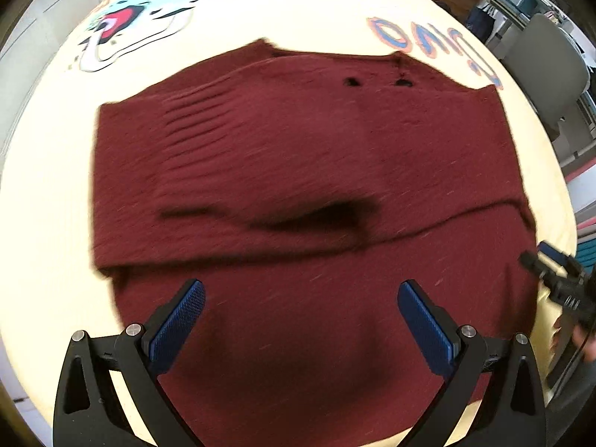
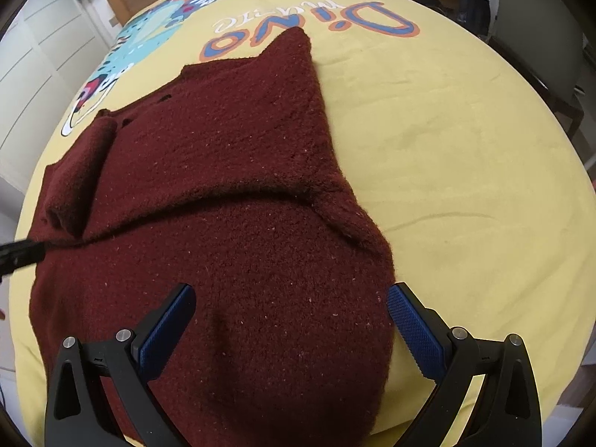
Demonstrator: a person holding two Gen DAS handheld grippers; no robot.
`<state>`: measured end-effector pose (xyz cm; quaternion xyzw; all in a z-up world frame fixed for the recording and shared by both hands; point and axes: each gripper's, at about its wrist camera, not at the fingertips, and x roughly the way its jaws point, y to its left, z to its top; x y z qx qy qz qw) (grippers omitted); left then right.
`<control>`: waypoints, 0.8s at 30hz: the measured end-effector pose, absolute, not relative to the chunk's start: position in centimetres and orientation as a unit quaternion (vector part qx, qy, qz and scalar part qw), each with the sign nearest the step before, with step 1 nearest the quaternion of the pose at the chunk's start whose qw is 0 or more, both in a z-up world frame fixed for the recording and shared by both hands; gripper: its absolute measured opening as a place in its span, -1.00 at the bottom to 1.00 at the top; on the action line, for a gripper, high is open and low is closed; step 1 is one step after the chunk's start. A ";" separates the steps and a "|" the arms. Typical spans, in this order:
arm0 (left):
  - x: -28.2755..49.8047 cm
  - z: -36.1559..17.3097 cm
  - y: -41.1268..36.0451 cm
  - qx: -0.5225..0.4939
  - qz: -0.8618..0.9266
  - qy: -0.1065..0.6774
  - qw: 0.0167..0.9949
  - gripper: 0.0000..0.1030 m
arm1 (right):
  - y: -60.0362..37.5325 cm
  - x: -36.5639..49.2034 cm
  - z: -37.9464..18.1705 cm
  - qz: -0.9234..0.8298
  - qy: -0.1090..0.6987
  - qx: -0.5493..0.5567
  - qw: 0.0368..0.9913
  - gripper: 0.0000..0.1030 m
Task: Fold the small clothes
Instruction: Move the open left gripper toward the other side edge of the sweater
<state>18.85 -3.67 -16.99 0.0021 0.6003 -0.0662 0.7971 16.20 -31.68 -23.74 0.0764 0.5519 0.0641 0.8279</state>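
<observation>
Both tongs gape wide, holding nothing: left tongs (image 1: 301, 300), right tongs (image 2: 291, 303). Under and ahead of them lies one fuzzy dark red sweater (image 2: 223, 223), partly folded, on a soft yellow cover (image 2: 465, 149) with a dinosaur picture. One grey chair (image 1: 544, 63) stands beyond.

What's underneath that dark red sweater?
The maroon sweater lies on a yellow blanket printed with "Dino" lettering. Any print directly beneath the sweater is hidden.
</observation>
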 end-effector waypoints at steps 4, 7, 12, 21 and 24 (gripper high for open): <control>17.7 -17.9 -0.4 0.023 -0.016 0.600 0.799 0.98 | -31.4 16.0 -23.7 0.065 0.553 0.077 0.827 0.99; 17.7 -19.3 2.2 -0.002 0.009 0.611 0.791 0.98 | -31.0 15.7 -23.8 0.066 0.554 0.075 0.826 0.99; 18.3 -20.9 5.1 -0.022 0.039 0.609 0.792 0.97 | -30.2 14.9 -23.9 0.067 0.560 0.067 0.823 0.99; 20.9 -22.8 5.8 -0.018 0.046 0.591 0.805 0.73 | -27.8 14.1 -23.9 0.081 0.577 0.023 0.812 0.99; 21.7 -23.7 5.6 -0.023 0.041 0.595 0.803 0.63 | -26.9 14.0 -23.8 0.083 0.578 0.015 0.811 0.99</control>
